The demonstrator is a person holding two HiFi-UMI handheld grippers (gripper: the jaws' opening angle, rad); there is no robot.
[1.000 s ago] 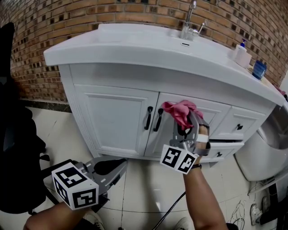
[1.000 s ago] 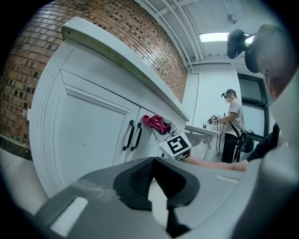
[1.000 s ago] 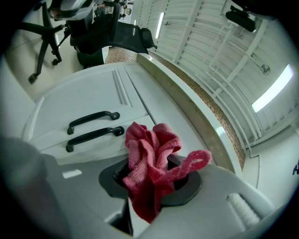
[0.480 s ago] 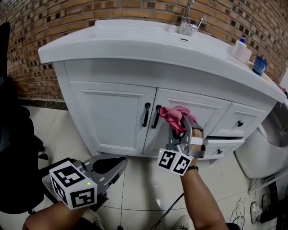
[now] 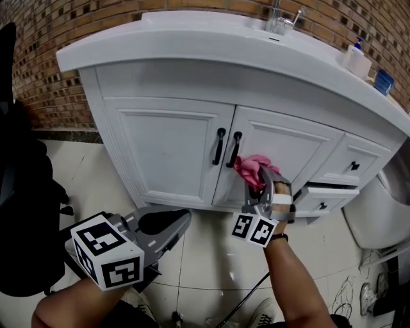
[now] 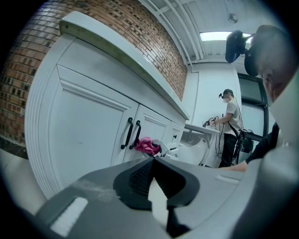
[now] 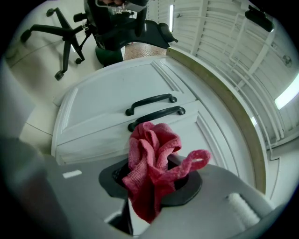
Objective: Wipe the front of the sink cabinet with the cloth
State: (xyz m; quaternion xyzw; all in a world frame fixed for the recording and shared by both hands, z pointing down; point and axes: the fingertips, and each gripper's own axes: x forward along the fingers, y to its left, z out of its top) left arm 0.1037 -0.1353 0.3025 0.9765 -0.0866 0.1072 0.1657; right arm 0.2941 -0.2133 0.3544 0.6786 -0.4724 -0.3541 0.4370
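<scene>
Right gripper (image 5: 261, 184) is up at the cabinet (image 5: 168, 152), fingers (image 7: 117, 179) clamped tight on the pink cloth (image 5: 253, 168). The cloth bunches out of the fingers and presses on the right door (image 5: 282, 154), just beside the lower end of the two black handles (image 5: 235, 149). From the right gripper view the cloth (image 7: 152, 154) fills the gap between the fingers, one loose loop curling off to the side.

Left gripper (image 5: 165, 225) hangs low over the tiled floor (image 5: 205, 256), well apart from the cabinet. Its fingers (image 6: 140, 175) meet at the tips and there is nothing between them.

Now the containers. The lower drawer (image 5: 327, 196), right of the doors, stands slightly pulled out; its inside cannot be seen from here. Both doors are shut. Up on the surface (image 5: 192, 41) a soap bottle (image 5: 356, 61) and a blue cup (image 5: 383, 81) stand near each other at the far right; what the cup holds is not visible. The basin behind the faucet (image 5: 282, 18) is out of sight too.

Against the earlier frames: the cloth has come down the door. A second ago it sat level with the tops of the handles, now it is at their bottom ends. The right gripper keeps its grip all the way. The left gripper has barely shifted, still low by the floor. The drawer stays ajar as before.
</scene>
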